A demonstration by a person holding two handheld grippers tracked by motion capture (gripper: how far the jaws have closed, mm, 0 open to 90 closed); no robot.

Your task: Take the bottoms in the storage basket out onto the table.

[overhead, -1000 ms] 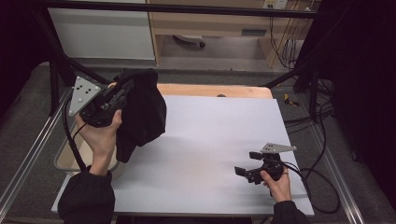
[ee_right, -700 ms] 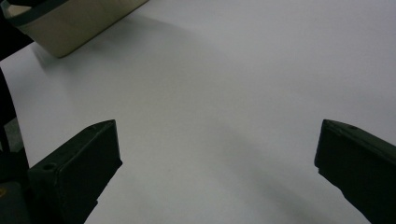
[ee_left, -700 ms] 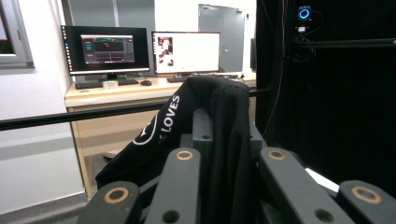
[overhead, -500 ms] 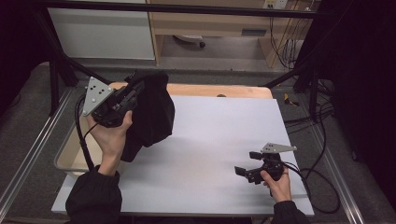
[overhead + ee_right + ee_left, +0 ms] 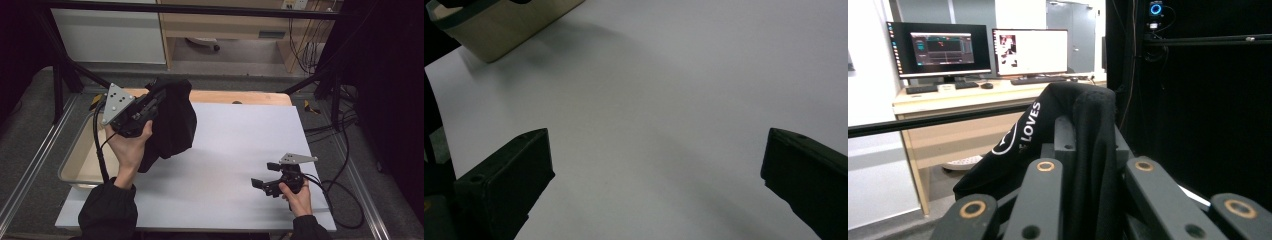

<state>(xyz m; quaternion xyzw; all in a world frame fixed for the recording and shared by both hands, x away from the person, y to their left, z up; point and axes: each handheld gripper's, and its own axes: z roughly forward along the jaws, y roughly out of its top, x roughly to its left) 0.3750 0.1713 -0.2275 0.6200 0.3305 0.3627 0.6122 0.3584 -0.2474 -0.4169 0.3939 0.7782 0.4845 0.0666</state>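
Left gripper (image 5: 150, 102) clamped on black garment (image 5: 172, 125), right gripper (image 5: 264, 181) spread wide above table (image 5: 225, 150)

The table (image 5: 240, 150) serves as the landmark. A bin (image 5: 82, 155) sits against its left edge. Above the table's left part, beside the bin, the left gripper (image 5: 145, 107) is raised with a garment (image 5: 172, 125) hanging from it over the table's near-left area. The right gripper (image 5: 267, 184) rests low on the table's near-right corner, well apart from the garment. A desk with monitors (image 5: 983, 47) stands beyond the table's far side.
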